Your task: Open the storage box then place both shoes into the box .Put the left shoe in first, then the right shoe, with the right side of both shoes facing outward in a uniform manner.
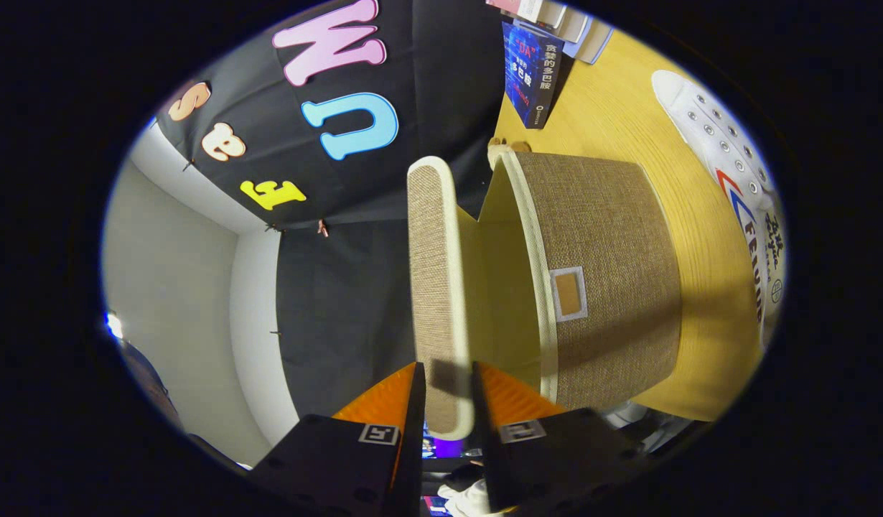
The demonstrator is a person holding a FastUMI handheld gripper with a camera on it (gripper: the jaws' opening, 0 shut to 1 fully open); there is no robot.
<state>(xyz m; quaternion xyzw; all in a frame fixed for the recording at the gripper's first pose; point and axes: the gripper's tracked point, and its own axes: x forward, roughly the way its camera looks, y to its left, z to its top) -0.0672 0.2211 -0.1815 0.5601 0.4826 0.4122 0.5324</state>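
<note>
Woven tan fabric covers the box, which stands on the wooden tabletop with its lid swung away from the body, showing a yellow lining. Tool pinching the lid's near edge, one finger on each face. White shoe lying on the tabletop beyond the box, well apart from it; book standing near the wall.

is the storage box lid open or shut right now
Open. The lid is swung away from the box, with a gap showing the inside, and the hand-held gripper has both fingers pressed on the lid's edge.
</note>
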